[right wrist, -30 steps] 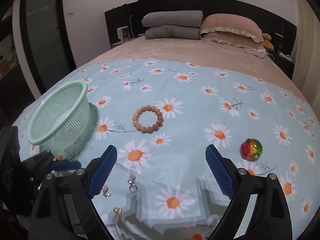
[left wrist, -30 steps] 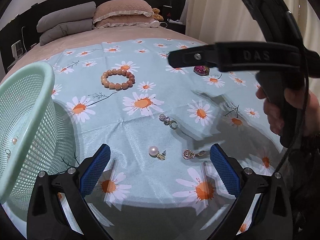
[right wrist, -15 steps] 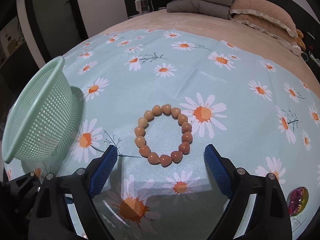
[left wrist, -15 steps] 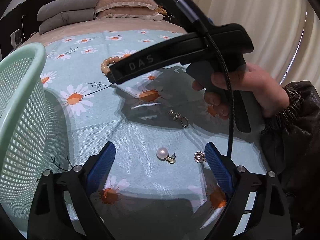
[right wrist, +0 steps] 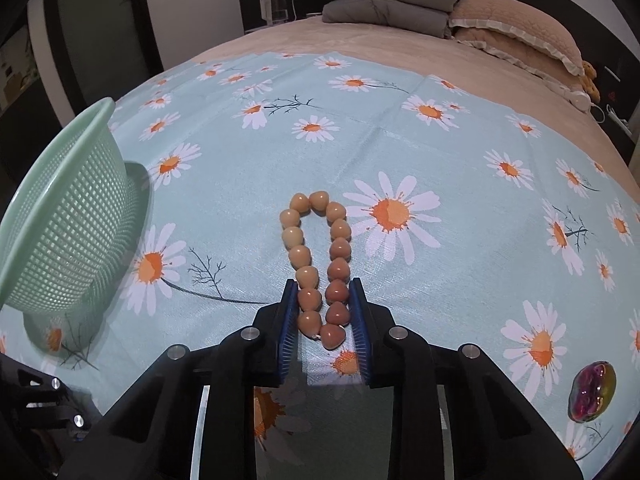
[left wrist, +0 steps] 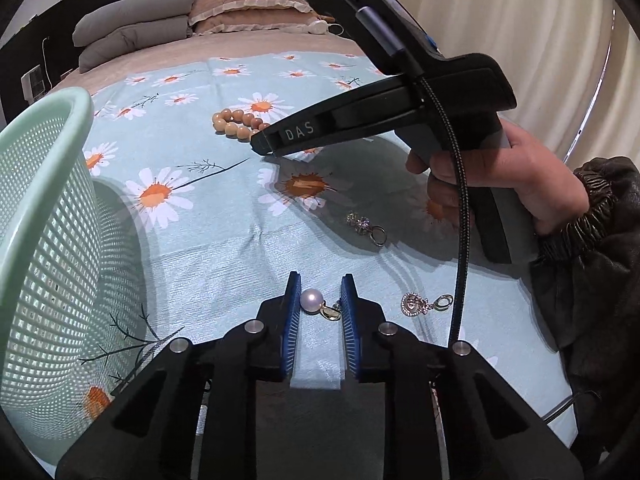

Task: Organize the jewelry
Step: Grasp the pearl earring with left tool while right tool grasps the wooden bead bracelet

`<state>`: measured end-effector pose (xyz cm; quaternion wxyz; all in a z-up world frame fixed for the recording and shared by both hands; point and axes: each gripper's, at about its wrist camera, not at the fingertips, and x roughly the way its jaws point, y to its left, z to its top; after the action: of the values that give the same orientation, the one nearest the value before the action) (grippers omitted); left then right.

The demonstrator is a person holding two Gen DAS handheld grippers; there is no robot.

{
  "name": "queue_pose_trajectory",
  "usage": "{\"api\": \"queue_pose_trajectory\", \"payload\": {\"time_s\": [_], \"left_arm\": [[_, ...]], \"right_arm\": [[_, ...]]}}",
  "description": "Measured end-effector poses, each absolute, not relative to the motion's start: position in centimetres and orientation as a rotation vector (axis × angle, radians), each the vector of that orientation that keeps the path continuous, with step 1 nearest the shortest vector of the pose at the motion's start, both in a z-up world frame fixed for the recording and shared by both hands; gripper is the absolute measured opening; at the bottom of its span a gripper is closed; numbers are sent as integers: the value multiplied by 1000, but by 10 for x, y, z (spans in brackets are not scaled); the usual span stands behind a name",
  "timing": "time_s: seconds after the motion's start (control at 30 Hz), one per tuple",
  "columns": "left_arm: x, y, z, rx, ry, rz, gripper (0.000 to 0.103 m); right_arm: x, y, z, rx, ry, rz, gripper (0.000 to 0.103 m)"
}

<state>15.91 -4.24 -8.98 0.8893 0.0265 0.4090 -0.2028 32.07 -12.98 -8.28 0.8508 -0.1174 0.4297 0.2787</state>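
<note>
L jaws closing on pearl earring point(left wrist: 313, 301) – R on bead bracelet point(right wrist: 316, 264) (squashed).

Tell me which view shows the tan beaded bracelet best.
The right wrist view: the whole tan beaded bracelet shows, squeezed into a narrow loop between the right tool's blue pads. The left wrist view shows only a few beads, the rest hidden behind the right tool.

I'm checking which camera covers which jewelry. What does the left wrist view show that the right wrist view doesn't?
Left wrist only: the pearl earring between the left tongs, whose jaws have just been closing, plus two more small charms. Right wrist only: an iridescent stone, and the right tongs, also just closing, squeezing the bead bracelet narrow. Both: that bracelet, the green basket and the daisy cloth.
</note>
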Motion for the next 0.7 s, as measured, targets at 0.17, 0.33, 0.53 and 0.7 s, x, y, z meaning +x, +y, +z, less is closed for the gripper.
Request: {"api": "queue_pose_trajectory", "payload": {"time_s": [0.17,0.33,0.53,0.7], "left_arm": [[147,-40,-88,49,853,-442,11],[155,-39,-83,53,851,-467,11],[149,-41,-70,56,818,-467,11],[142,-41,-54,60,783,-464,11]], "right_arm": [[314,-135,-79,-242,893,578,22],[305,-142,-66,-222,878,581,11],[292,-157,-56,-194,862,569,11],[279,-168,-36,-138,840,576,11]]}}
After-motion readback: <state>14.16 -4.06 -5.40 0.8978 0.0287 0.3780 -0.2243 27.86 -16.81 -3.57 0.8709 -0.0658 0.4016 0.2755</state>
